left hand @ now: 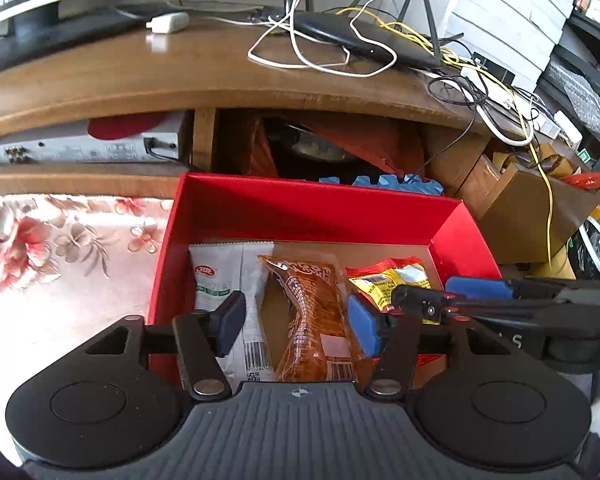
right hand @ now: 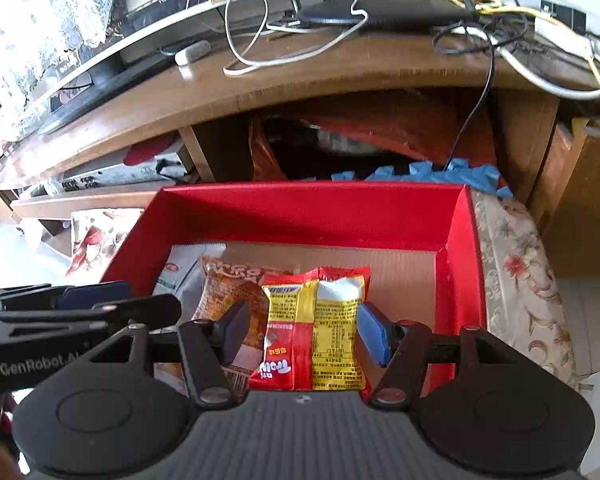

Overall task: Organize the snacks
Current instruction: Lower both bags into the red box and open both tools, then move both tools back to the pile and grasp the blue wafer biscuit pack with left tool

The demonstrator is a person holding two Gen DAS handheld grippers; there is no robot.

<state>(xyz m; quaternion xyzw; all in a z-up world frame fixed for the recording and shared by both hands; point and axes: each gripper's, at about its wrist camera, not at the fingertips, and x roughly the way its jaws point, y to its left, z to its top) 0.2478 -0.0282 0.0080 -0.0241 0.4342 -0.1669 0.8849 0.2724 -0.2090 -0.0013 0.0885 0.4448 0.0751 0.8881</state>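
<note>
Three flat snack packets lie side by side on the brown cardboard floor of an open red cardboard box [left hand: 300,210]. Going left to right: a white plastic packet with green print [left hand: 236,280], an orange-brown translucent packet [left hand: 318,316], and a yellow-and-red foil packet [right hand: 324,328].

The left gripper [left hand: 298,322] hangs over the orange-brown packet with its fingers spread wide, pads clear of the wrapper on both sides. The right gripper [right hand: 306,334] straddles the yellow-and-red packet; its fingers stand partly apart, with a small gap at the left pad, while the blue right pad [right hand: 374,334] sits at the packet's edge, and I cannot tell whether it touches.

Both tools crowd the same end of the box, so lifting one carelessly could knock the other or drag a slippery wrapper out of line. A pad still catching the foil could pull that packet up with it.

Beneath the box is a floral-patterned cloth [left hand: 72,248]. Behind rises a curved brown wooden desk [left hand: 180,76], carrying a black router [left hand: 364,40] among tangled white, yellow and black cables. Blue foam mat edges [right hand: 440,174] show just behind the box.
</note>
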